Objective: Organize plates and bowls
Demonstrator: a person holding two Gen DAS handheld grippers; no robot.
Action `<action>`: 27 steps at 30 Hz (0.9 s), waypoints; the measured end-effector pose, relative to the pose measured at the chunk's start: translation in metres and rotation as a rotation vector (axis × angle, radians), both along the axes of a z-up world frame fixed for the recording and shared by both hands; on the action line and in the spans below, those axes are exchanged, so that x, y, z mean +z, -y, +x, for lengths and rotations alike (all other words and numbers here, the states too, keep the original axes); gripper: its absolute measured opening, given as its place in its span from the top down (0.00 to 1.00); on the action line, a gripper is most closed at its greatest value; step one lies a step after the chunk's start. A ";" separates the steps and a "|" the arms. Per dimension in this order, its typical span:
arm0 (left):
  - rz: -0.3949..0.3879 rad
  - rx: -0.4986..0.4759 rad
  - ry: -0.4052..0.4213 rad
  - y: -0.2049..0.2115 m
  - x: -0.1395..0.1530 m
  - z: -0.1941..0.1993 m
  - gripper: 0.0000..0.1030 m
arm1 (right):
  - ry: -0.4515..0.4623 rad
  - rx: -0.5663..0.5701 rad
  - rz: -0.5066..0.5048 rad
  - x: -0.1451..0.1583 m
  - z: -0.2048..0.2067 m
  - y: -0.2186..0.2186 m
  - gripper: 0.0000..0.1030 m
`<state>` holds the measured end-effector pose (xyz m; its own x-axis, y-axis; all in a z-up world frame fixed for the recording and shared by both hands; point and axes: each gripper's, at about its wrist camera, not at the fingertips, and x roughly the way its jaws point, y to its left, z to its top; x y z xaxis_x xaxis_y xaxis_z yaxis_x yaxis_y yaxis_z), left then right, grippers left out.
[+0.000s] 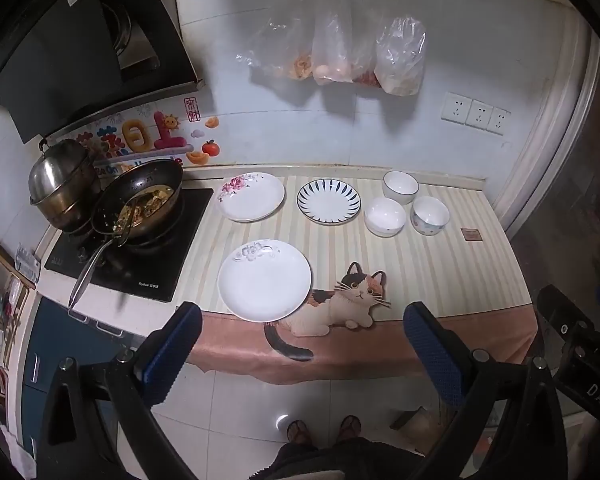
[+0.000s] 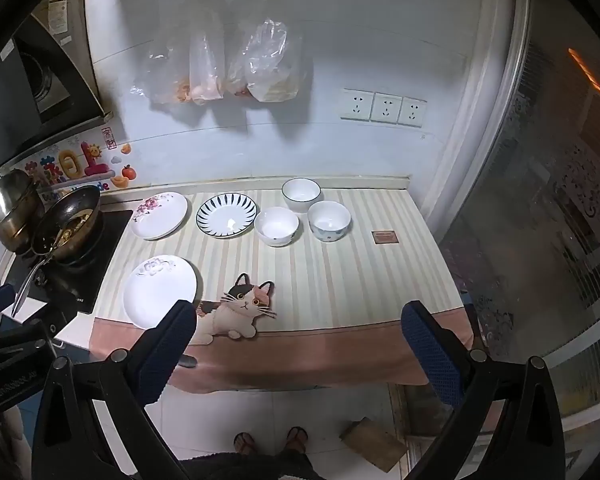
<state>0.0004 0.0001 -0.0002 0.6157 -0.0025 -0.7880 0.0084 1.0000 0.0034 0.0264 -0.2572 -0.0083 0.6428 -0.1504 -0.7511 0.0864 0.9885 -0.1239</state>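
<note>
On the striped counter cloth (image 1: 440, 272) lie three plates: a white one with a grey flower (image 1: 264, 280) near the front edge, a pink-flowered one (image 1: 251, 196) and a blue-striped one (image 1: 328, 201) at the back. Three bowls stand at the back right: a blue-rimmed white bowl (image 1: 400, 186), a plain white bowl (image 1: 385, 216) and a patterned bowl (image 1: 430, 215). My left gripper (image 1: 302, 334) is open and empty, held in front of the counter edge. My right gripper (image 2: 298, 334) is open and empty, likewise off the front edge. The plates (image 2: 160, 291) and bowls (image 2: 276, 225) also show in the right wrist view.
A wok with food and a ladle (image 1: 140, 200) and a steel pot (image 1: 62, 184) sit on the black hob (image 1: 140, 264) at the left. Plastic bags (image 1: 340, 52) hang on the wall. A small brown square (image 1: 471, 234) lies at the counter's right. A cat picture (image 1: 352, 300) is on the cloth.
</note>
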 end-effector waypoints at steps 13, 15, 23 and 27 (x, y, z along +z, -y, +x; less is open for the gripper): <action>-0.001 0.001 0.007 0.000 0.000 0.000 0.00 | 0.015 0.006 -0.003 0.003 -0.003 -0.002 0.00; -0.001 0.002 0.007 0.000 0.000 -0.001 0.00 | 0.017 0.005 -0.004 0.004 -0.003 -0.003 0.00; 0.000 0.001 0.010 -0.004 0.003 -0.003 0.00 | 0.019 0.006 -0.002 0.006 -0.004 -0.001 0.00; 0.001 0.001 0.011 -0.003 0.007 -0.003 0.00 | 0.018 0.002 0.004 0.009 -0.005 0.002 0.00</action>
